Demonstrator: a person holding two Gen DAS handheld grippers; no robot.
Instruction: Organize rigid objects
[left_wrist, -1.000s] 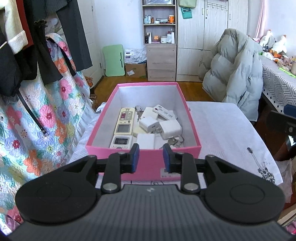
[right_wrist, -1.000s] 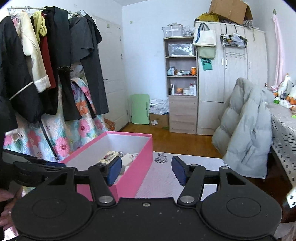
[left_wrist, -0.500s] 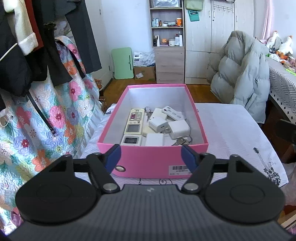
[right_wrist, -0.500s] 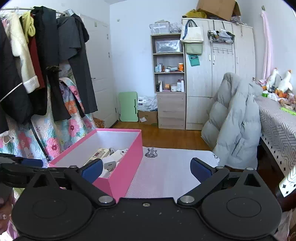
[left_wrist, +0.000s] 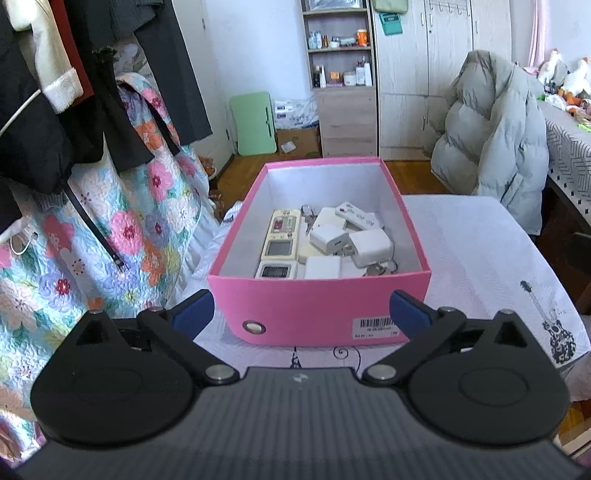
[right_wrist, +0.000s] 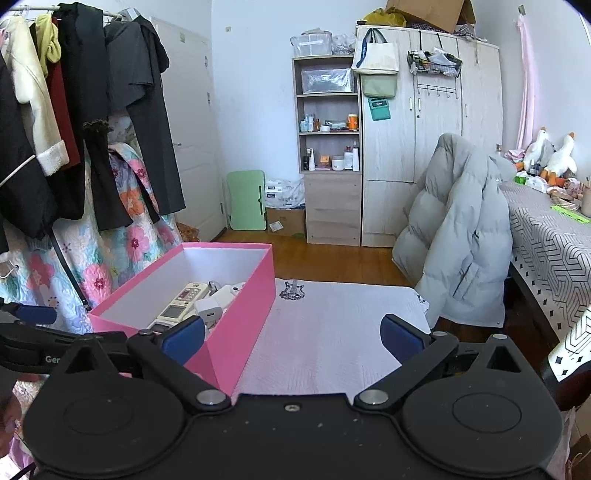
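Bedroom clutter frames the scene: dark coats and a floral quilt (left_wrist: 110, 229) hang at the left, a wooden shelf unit (right_wrist: 328, 147) and wardrobe stand at the far wall, and a grey puffer jacket (right_wrist: 458, 236) drapes over a chair. On the counter, covered by a white cloth (left_wrist: 472, 258) printed with small guitars, sits an open pink box (left_wrist: 317, 306), its long axis running away from the left wrist camera toward the far wall. Its near short wall carries a round metal stud and a white barcode sticker (left_wrist: 375, 326); the print under the bars is too small to read.

Inside the box, a cream remote control (left_wrist: 282, 236) lies along the left wall, lengthwise with the box, with a small white device with a screen (left_wrist: 275, 271) at its near end. To the right lie several white charger blocks (left_wrist: 330, 238), a slim white remote (left_wrist: 356, 214) angled across the far part, and a bunch of keys (left_wrist: 380, 267) near the front right corner.

The left gripper (left_wrist: 300, 312) hovers just before the near wall, jaws spread wide and empty, about as wide as the box. The right gripper (right_wrist: 293, 338) sits over the cloth beside the box's right wall, jaws likewise wide apart and empty. Partial lettering "Ger" shows on the left tool in the right wrist view.
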